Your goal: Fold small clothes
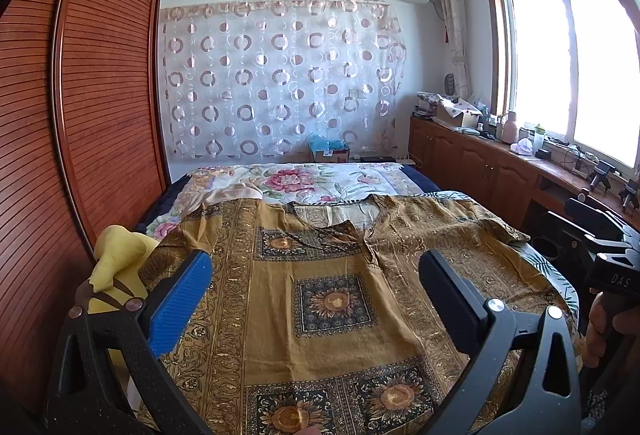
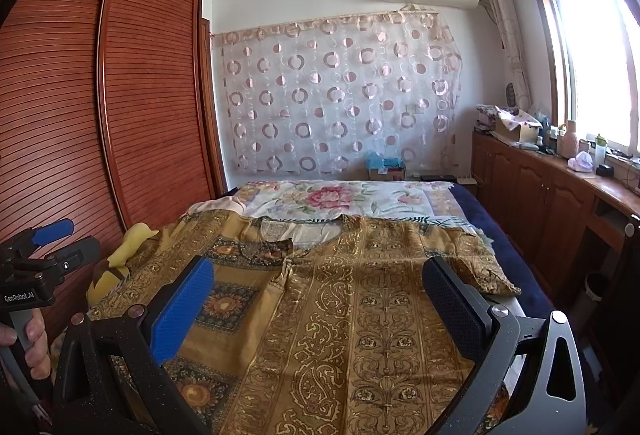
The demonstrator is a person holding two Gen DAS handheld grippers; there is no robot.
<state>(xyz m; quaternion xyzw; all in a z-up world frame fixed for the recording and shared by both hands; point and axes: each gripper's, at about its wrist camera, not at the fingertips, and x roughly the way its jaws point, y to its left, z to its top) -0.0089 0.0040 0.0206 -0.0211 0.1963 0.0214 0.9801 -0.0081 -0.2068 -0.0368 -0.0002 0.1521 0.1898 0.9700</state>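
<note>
Shirt lies flat, unfolded; left gripper and right gripper hover open-jawed, needing an edge to grasp.

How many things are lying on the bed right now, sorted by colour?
Mustard-gold patterned garment, spread flat: 1
Yellow item at the bed's left edge: 1
White floral bedspread: 1
Pale pink cloth near the garment's far left corner: 1
Total: 4

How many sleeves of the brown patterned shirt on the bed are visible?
2. One sleeve lies spread toward the window side; the other sleeve lies toward the wardrobe side, near a yellow toy.
</note>
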